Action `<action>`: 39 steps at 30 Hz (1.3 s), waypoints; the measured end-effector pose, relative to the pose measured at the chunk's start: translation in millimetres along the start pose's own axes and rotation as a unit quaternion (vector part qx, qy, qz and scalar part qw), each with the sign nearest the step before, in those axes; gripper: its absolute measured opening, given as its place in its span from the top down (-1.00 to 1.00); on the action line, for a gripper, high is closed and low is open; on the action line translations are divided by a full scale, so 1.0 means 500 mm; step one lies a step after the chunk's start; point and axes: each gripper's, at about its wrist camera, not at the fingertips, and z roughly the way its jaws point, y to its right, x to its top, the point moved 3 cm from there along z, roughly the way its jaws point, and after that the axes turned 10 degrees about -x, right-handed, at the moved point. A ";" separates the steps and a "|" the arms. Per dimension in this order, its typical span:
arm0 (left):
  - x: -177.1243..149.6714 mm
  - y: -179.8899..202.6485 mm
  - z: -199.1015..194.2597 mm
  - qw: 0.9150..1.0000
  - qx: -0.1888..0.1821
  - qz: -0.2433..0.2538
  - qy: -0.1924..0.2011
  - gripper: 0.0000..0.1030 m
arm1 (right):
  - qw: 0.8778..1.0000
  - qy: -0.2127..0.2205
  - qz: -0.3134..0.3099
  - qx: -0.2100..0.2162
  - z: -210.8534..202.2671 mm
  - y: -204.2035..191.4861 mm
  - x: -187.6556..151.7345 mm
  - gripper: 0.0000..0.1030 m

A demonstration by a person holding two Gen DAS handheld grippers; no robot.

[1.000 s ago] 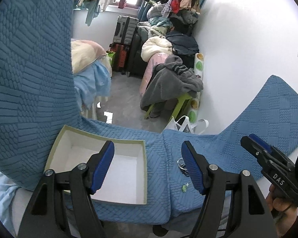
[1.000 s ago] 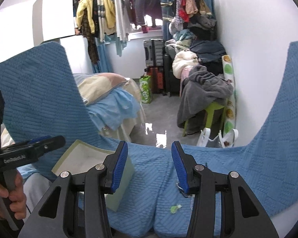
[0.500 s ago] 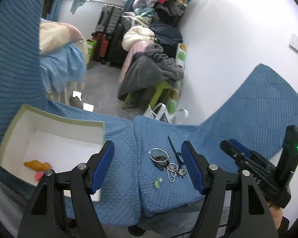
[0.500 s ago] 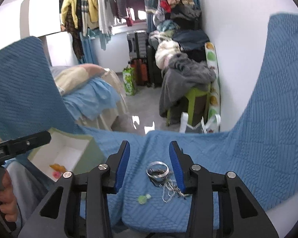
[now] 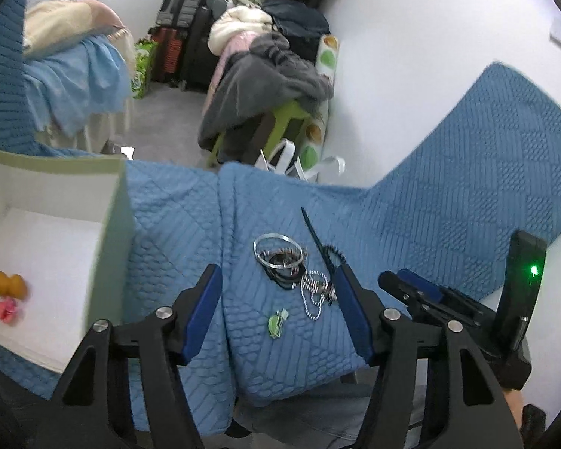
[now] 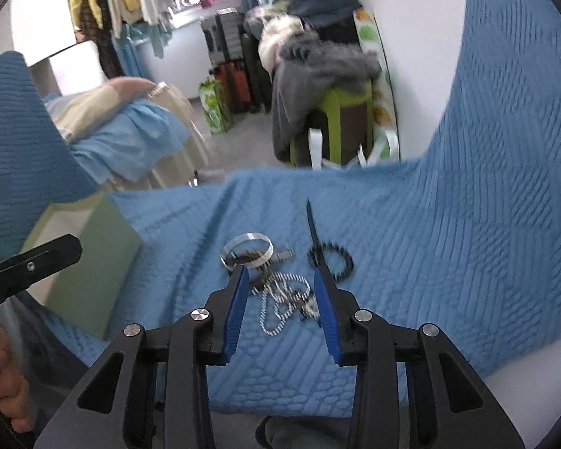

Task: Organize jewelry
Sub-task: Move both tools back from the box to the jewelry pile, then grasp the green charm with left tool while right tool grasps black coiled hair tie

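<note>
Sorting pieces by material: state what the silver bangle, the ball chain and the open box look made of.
Silver bangle: polished metal, judging by bright reflections. Ball chain: small shiny beads, likely metal. Open box: matte pale-green card with white lining, probably cardboard.

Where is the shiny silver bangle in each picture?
Left wrist: the bangle lies on the blue cover, middle of the picture, above the gap between the gripper's fingers.
Right wrist: the bangle sits just above the left fingertip.
Shared landmark: the ball chain lies just below it.
</note>
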 end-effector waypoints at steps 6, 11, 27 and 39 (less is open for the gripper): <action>-0.055 -0.018 0.092 0.998 -0.015 -0.021 -0.055 0.05 | 0.998 -0.040 0.057 0.008 0.081 0.042 -0.023 0.37; -0.086 -0.028 0.139 0.997 -0.008 -0.020 -0.076 0.07 | 0.997 -0.061 0.036 -0.006 0.119 0.043 -0.035 0.36; -0.126 -0.034 0.207 0.994 0.005 0.021 -0.105 0.31 | 0.995 -0.082 -0.041 -0.050 0.189 0.011 -0.062 0.37; -0.130 -0.028 0.216 0.992 0.007 0.046 -0.114 0.73 | 0.996 -0.068 -0.020 -0.046 0.173 0.019 -0.051 0.67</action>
